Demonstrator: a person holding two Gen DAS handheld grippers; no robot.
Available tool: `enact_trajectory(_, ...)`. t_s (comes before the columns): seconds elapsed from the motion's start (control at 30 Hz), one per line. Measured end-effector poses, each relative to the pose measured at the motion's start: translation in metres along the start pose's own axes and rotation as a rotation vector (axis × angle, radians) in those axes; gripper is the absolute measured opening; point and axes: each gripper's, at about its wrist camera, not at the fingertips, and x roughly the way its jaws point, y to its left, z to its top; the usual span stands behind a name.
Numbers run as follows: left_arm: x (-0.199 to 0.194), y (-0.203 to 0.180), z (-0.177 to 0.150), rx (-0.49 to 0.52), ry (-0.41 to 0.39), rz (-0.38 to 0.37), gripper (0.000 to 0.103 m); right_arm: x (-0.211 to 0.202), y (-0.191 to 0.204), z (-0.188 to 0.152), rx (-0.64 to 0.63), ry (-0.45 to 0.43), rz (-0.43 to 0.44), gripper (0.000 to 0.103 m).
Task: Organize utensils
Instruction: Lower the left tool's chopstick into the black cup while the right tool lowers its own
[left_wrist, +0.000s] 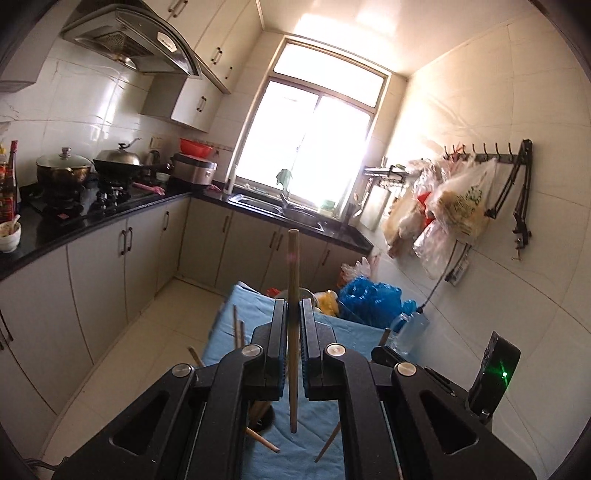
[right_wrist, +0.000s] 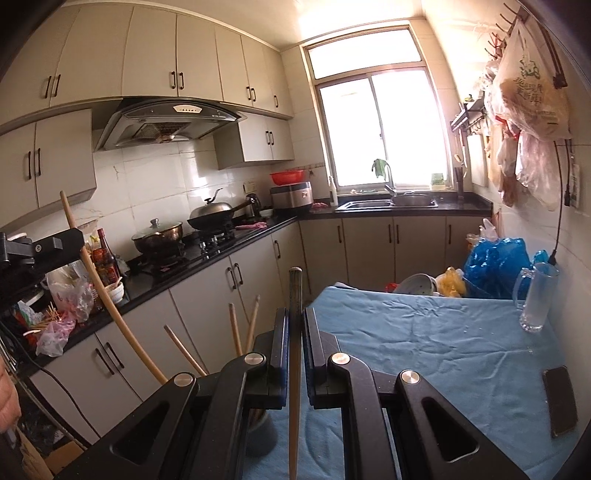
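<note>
Left gripper (left_wrist: 293, 314) jaws clamp pale wooden chopstick (left_wrist: 293, 266); right gripper (right_wrist: 295, 325) jaws clamp darker-tipped chopstick (right_wrist: 295, 291), possibly worn.

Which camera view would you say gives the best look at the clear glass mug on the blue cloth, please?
The right wrist view: the glass mug stands upright and whole near the cloth's far right edge. The left wrist view shows only part of it, small and cut off behind that claw's body.
</note>
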Motion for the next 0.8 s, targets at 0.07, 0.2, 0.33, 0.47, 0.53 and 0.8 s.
enact_trajectory(0.07,-0.001,0.003,0.004,0.006,-0.015,0.017,0.006,0.004,0.002,0.004,0.007,-0.003,0.011,0.008)
enact_trajectory(0.2,0.002,0.01,0.012,0.012,-0.031,0.049,0.006,0.009,0.006,0.014,0.016,-0.02,0.029,0.008)
enact_trajectory(0.33,0.015,0.015,0.016,0.024,-0.034,0.093,0.006,0.011,0.012,0.027,0.021,-0.051,0.042,0.008)
enact_trajectory(0.47,0.037,0.021,0.012,0.036,-0.006,0.141,0.006,0.016,0.02,0.04,0.03,-0.084,0.058,0.008)
enact_trajectory(0.53,0.048,0.025,0.011,0.029,0.016,0.145,0.006,0.02,0.024,0.044,0.037,-0.097,0.067,0.008)
enact_trajectory(0.8,0.083,0.032,-0.004,0.037,0.071,0.177,0.006,0.044,0.037,0.05,0.054,-0.123,0.075,0.008)
